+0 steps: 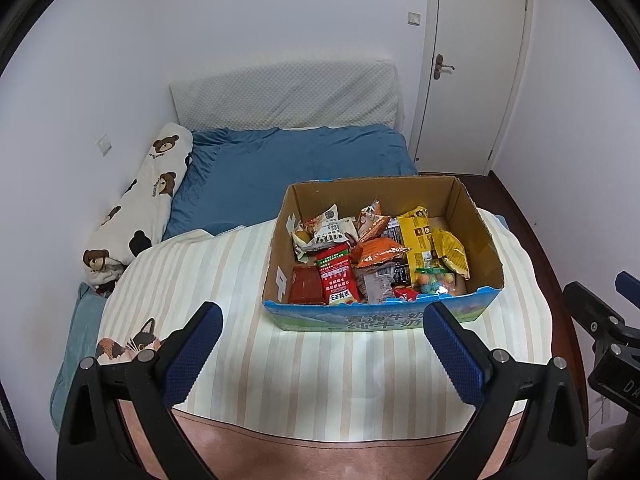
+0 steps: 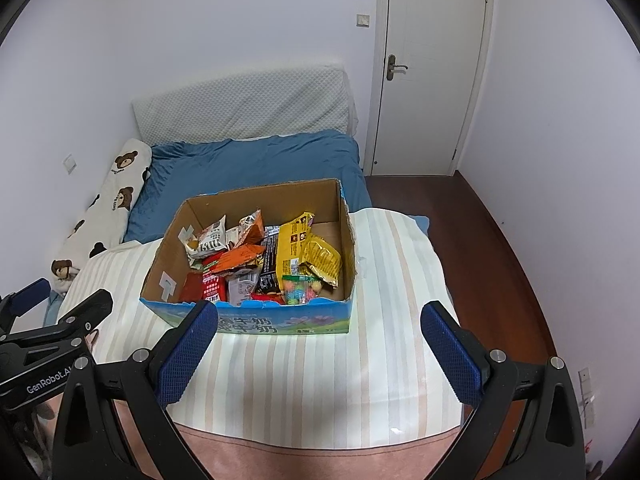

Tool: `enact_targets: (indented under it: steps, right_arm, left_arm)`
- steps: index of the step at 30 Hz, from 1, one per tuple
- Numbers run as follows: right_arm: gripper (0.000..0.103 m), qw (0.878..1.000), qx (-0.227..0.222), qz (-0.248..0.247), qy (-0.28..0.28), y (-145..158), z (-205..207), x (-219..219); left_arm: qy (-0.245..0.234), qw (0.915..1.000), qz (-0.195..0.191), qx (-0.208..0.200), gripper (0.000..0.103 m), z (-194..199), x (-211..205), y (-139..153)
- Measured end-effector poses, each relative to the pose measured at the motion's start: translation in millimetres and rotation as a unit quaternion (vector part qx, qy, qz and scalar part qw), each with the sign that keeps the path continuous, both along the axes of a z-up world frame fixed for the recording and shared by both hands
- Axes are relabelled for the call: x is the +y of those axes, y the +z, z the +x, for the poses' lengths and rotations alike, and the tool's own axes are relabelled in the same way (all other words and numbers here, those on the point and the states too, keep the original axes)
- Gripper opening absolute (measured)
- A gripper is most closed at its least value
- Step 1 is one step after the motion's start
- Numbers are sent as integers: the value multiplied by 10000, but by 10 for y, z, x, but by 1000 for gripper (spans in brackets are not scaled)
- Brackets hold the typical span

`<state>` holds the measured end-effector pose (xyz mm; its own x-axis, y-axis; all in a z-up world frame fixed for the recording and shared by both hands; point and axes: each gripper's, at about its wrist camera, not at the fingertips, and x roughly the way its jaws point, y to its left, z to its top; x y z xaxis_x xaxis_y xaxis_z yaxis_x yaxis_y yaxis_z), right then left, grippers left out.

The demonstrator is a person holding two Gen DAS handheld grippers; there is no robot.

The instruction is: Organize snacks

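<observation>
Cardboard box (image 1: 472, 216) of snack packets (image 1: 372, 256) sits on the striped quilt (image 1: 224, 272), beyond both grippers — left gripper (image 1: 322, 330) and right gripper (image 2: 318, 330) jaws wide, empty.

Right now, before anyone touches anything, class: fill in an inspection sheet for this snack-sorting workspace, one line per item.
Surface: striped blanket spread over a bed, with a blue sheet behind it.
Job's things: open cardboard box standing on the blanket, holding mixed snack packets, among them a yellow packet, an orange packet and a red-and-white carton.
Clutter: bear-print bedding bunched along the wall.
Grippers: left gripper and right gripper both open, empty, short of the box.
Cables: nothing seen.
Surroundings: white door, closed; wall switch; dark wooden floor.
</observation>
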<state>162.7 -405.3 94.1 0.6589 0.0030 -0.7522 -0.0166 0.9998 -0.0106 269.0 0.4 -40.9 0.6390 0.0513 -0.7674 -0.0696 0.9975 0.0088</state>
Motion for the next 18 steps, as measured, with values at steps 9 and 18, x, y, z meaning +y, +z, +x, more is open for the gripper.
enact_targets:
  steps: [9,18]
  right_arm:
    - [103,10000,-21,11,-6,-8,-21,-3]
    - [103,10000,-78,20,-11,29,-57,-15]
  left_arm:
    - [11,10000,59,-44,103,-34,-30,32]
    - [-2,9999,107,-131,103,-55,-51,79]
